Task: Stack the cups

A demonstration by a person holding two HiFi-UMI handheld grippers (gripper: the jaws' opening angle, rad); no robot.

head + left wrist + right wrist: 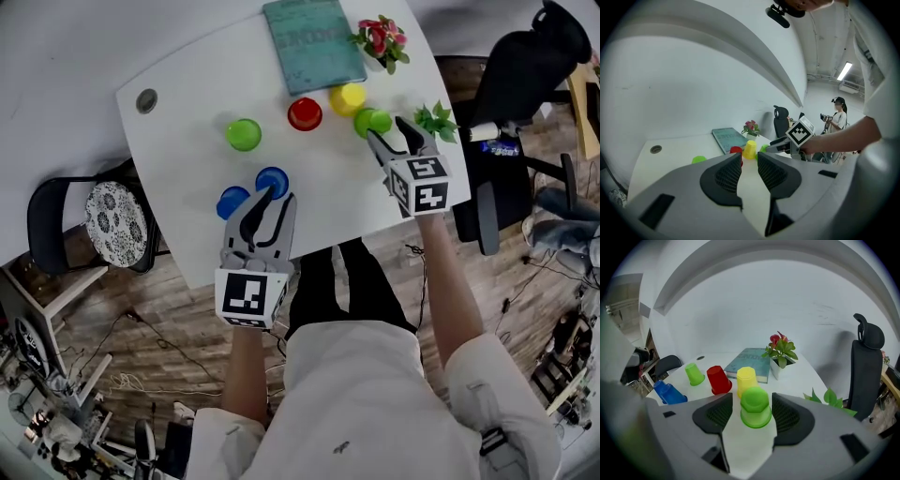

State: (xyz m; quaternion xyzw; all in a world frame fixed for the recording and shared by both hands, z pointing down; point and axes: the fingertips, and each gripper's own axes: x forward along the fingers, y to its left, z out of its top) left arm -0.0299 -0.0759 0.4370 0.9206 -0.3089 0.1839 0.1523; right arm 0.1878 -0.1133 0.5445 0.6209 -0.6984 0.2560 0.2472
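Green cup [755, 408] between spread right claw [751, 404] jaws, near table [187, 141] edge

Open passage across bare table [328, 178] front-centre. Blocked behind green cup [754, 408] by yellow cup [746, 379], book [752, 361]; hemmed rightward by leafy plant [829, 399], seemingly close.

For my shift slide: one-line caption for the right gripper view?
Open right tool straddles an upside-down green cup without touching it; yellow cup just behind.

Two blue cups [272, 180], two green cups [244, 134], a red cup [305, 113], a yellow cup [347, 98] stand inverted, unstacked.
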